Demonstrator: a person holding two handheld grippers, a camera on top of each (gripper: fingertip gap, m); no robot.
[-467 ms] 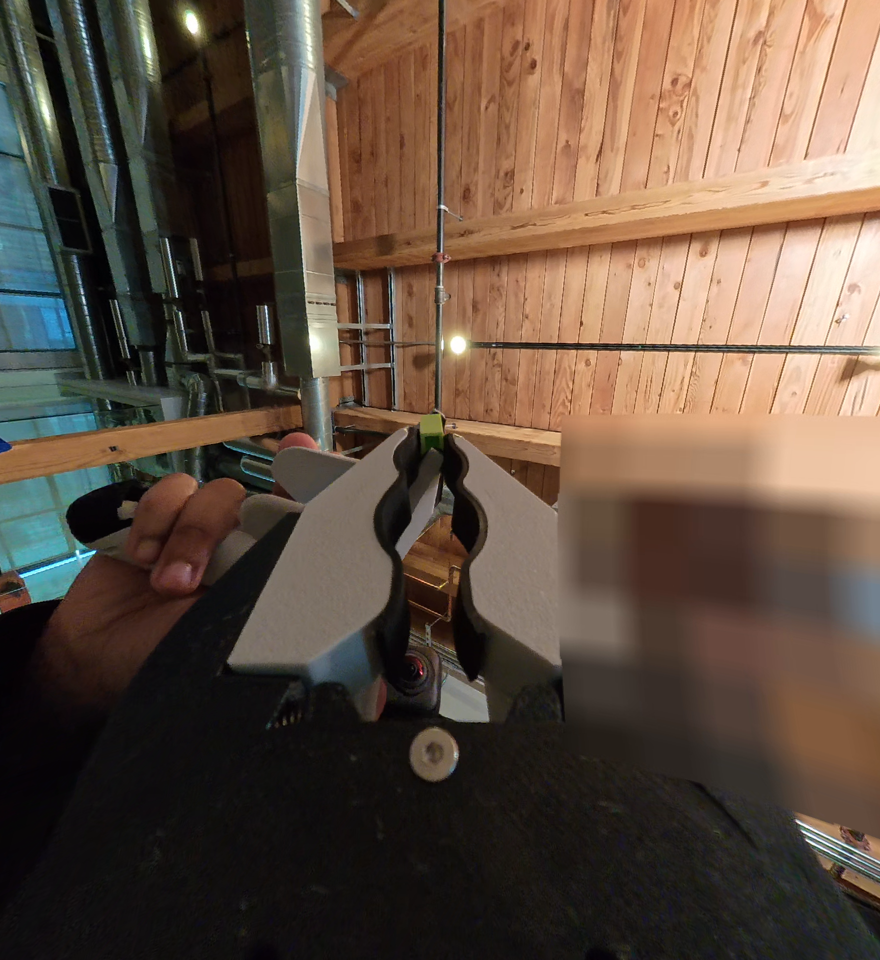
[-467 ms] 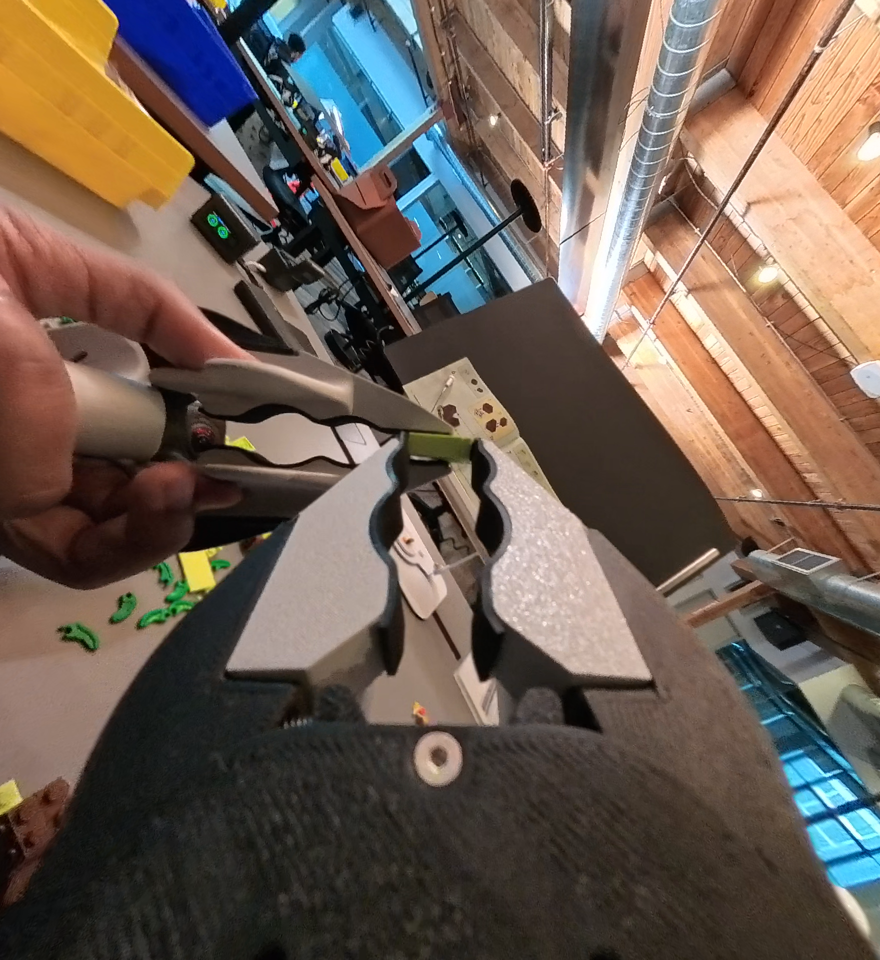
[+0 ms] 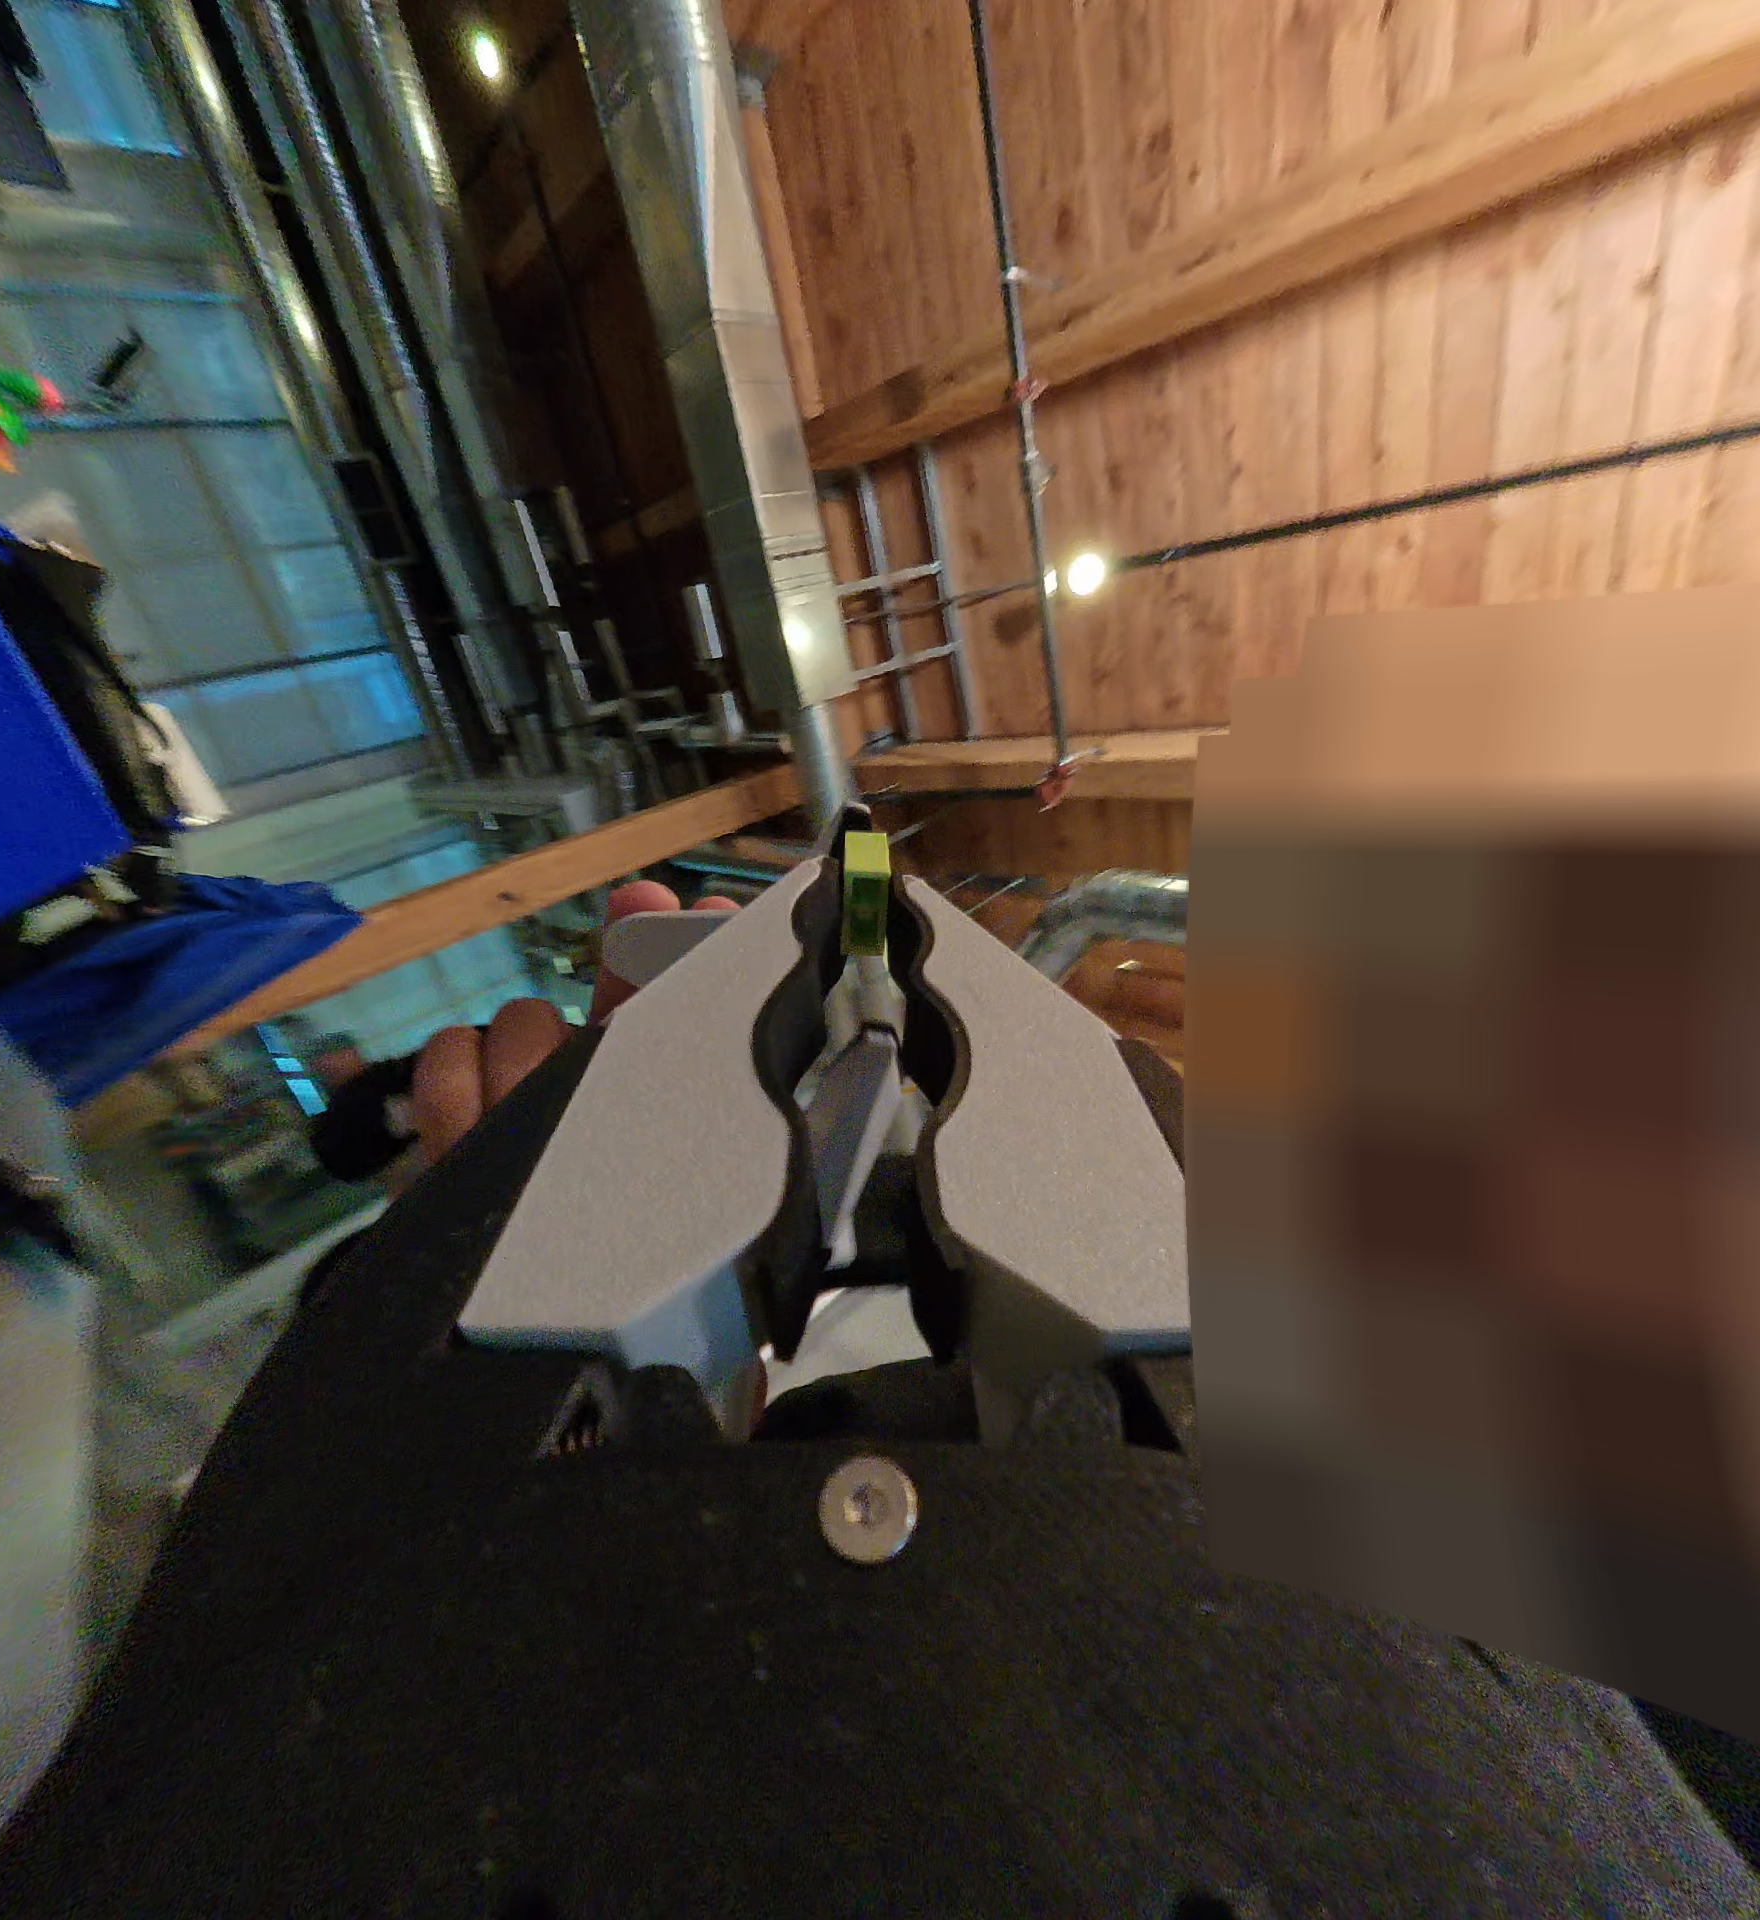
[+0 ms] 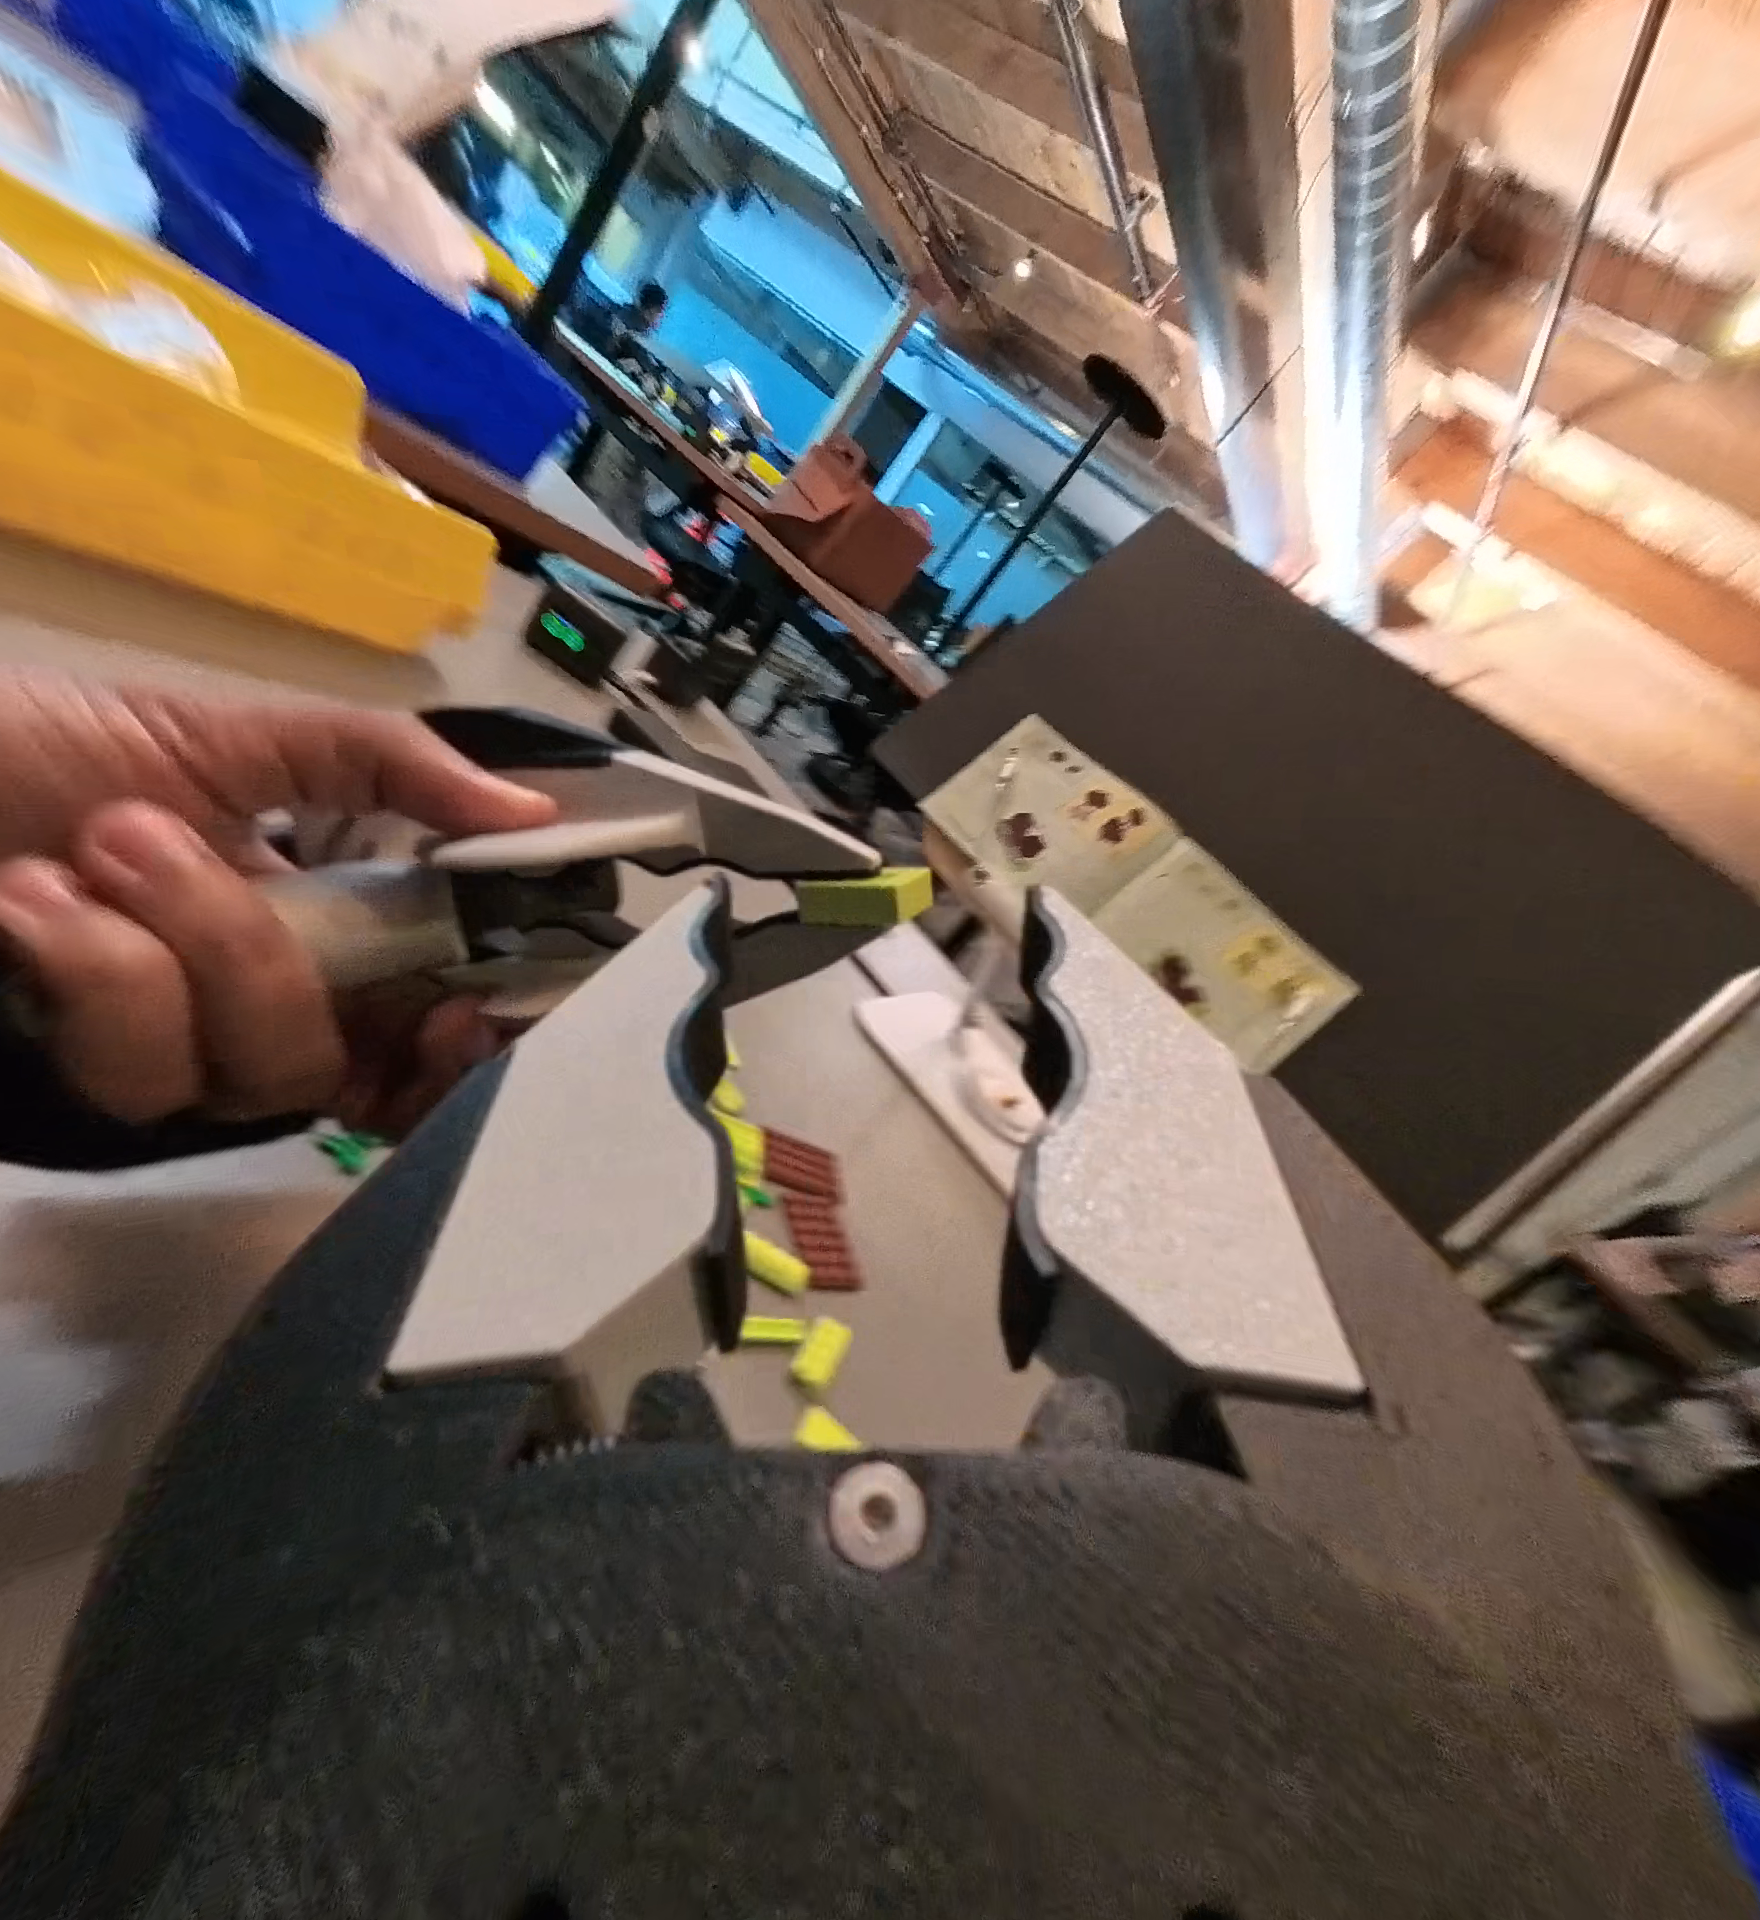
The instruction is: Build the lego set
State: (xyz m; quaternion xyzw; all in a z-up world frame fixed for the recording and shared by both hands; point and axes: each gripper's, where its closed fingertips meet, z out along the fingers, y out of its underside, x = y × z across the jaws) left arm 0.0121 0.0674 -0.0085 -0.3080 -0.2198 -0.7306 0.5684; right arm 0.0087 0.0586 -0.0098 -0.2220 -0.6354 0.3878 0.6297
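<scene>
My left gripper (image 3: pixel 863 894), its two grey fingers with wavy black pads pressed together, pinches a small lime-green lego brick (image 3: pixel 864 891) right at the fingertips; the tool points steeply upward, so behind the brick I see the wooden plank ceiling (image 3: pixel 1375 312) and a silver metal duct (image 3: pixel 710 364). In my right wrist view that same gripper (image 4: pixel 860 878) comes in from the left, lying nearly level, with my bare left hand (image 4: pixel 169 894) wrapped around its handle, forefinger stretched along the top and the other fingers curled beneath; the lime-green lego brick (image 4: pixel 863 898) sticks out from its tips. My right gripper (image 4: pixel 876 914) has its fingers spread wide and holds nothing; the brick sits just beyond the tip of its left finger, close to it, though I cannot tell if they touch. Through the gap between those spread fingers lie loose yellow-green lego pieces (image 4: pixel 820 1351) and reddish-brown studded lego plates (image 4: pixel 814 1210) on the grey tabletop (image 4: pixel 917 1257). Further out an open instruction booklet (image 4: pixel 1146 894) leans against a black board (image 4: pixel 1375 831), and yellow plastic bins (image 4: pixel 149 457) stand at the far left.
</scene>
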